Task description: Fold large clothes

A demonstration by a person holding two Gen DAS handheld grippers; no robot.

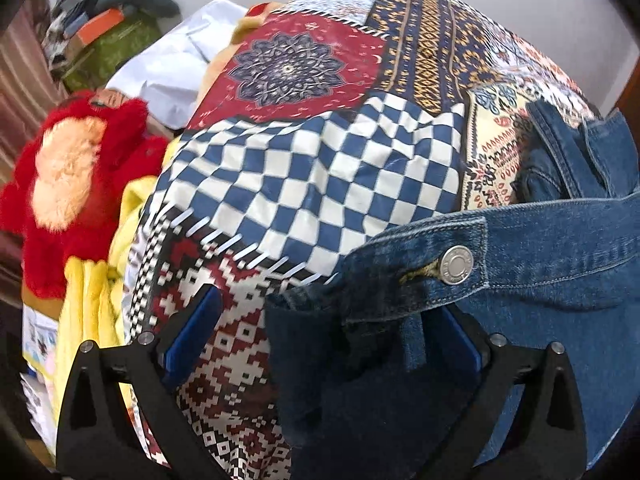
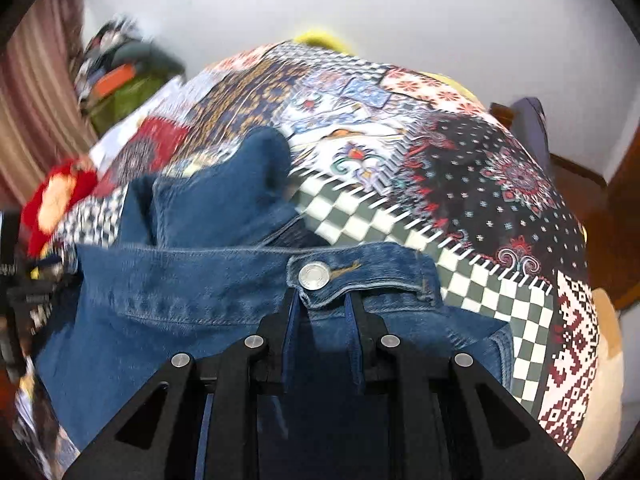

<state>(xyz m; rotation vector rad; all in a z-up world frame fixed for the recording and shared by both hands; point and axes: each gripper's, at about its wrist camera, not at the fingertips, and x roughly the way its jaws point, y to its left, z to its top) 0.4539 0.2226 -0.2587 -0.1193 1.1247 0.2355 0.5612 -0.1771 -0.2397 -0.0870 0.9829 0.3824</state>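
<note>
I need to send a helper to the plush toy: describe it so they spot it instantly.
Start at the patchwork bedspread covering the bed. Off its left edge, above crumpled yellow cloth, sits the plush toy. It is the only furry thing there: bright red with a peach patch in the middle.

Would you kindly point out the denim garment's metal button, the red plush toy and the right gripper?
metal button (image 2: 314, 275): right wrist view, its face.
red plush toy (image 1: 80, 184): left wrist view, red fur.
right gripper (image 2: 322, 312): right wrist view, between fingertips.

One denim jacket (image 2: 192, 280), one patchwork bedspread (image 2: 460, 168), perhaps one red plush toy (image 1: 76, 184).
</note>
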